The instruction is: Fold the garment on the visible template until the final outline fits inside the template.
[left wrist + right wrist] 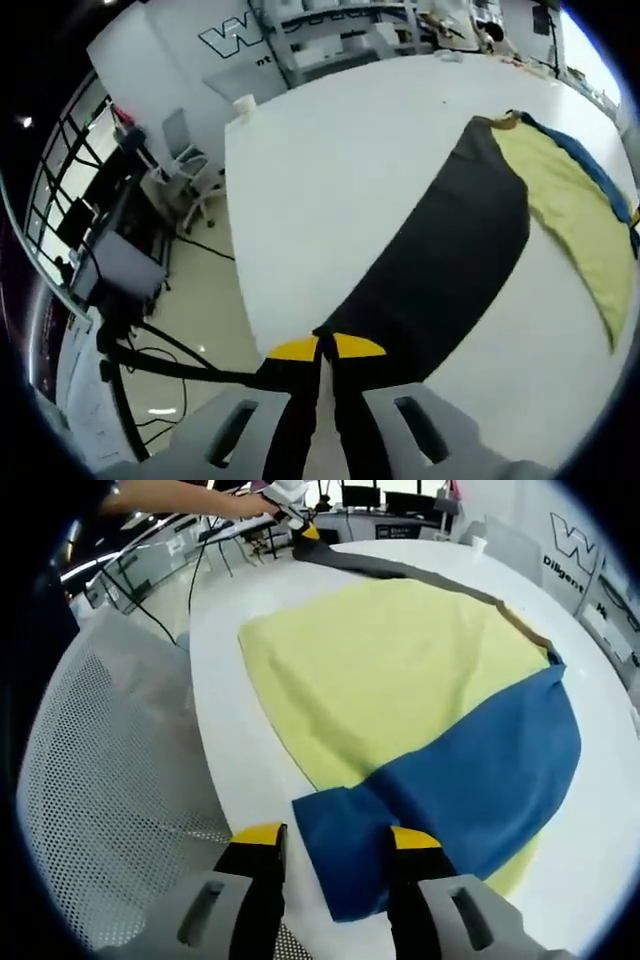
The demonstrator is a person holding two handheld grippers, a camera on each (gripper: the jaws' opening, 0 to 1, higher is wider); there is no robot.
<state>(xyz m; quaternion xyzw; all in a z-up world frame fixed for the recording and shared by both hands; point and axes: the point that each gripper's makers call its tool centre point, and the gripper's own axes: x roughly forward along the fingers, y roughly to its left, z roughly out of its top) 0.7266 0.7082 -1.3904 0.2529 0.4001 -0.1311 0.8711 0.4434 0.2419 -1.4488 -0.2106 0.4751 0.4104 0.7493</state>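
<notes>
The garment lies spread on the white table (340, 170). It has a yellow panel (400, 670), a blue part (480, 770) and a dark grey panel (450, 250). My left gripper (325, 347) is shut on the near corner of the dark panel, close to the table edge. From the right gripper view, that left gripper (300, 525) sits far off at the end of the dark strip (420, 575), held by a person's hand. My right gripper (335, 837) is open, its yellow-tipped jaws standing either side of a folded blue corner (340, 850).
A white mesh chair (120, 780) stands just beside the table edge under my right gripper. Off the table's other side are a grey office chair (185, 160), a paper cup (243, 103) at the table corner, and cables on the floor (160, 365).
</notes>
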